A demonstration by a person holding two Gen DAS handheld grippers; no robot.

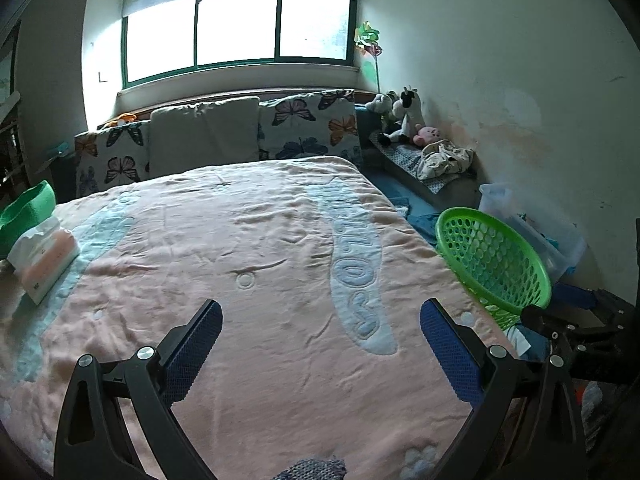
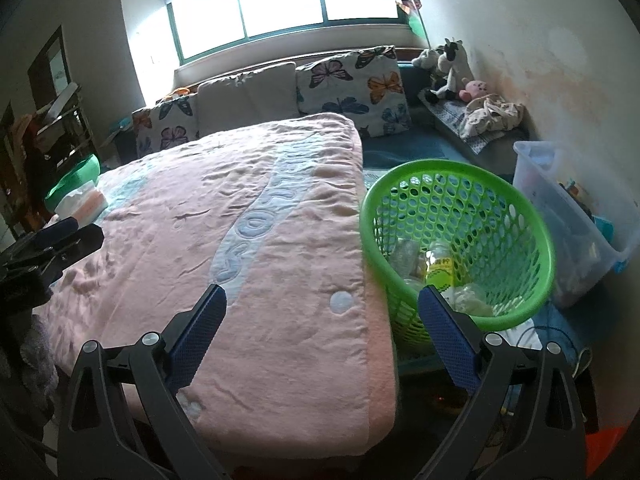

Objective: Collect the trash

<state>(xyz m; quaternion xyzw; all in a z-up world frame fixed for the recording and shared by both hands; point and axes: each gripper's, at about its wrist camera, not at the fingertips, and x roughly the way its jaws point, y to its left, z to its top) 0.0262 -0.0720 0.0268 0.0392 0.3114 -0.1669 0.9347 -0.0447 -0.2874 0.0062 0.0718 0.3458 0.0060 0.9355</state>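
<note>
A green perforated basket (image 2: 460,240) stands beside the bed's right edge and holds trash: a bottle with a yellow label (image 2: 439,268), clear plastic and crumpled paper (image 2: 472,298). In the left wrist view the same basket (image 1: 492,258) shows at the right. My left gripper (image 1: 320,320) hangs open over the pink blanket (image 1: 240,240) with nothing between its fingers. My right gripper (image 2: 322,304) is open too, over the blanket's right edge (image 2: 280,280), its right finger in front of the basket. The left gripper also shows at the left edge of the right wrist view (image 2: 60,246).
A tissue pack (image 1: 42,256) and a green item (image 1: 28,210) lie at the bed's left side. Butterfly pillows (image 1: 312,124) line the headboard. Stuffed toys (image 1: 404,116), a cloth heap (image 1: 444,160) and a clear plastic bin (image 2: 568,216) sit along the right wall.
</note>
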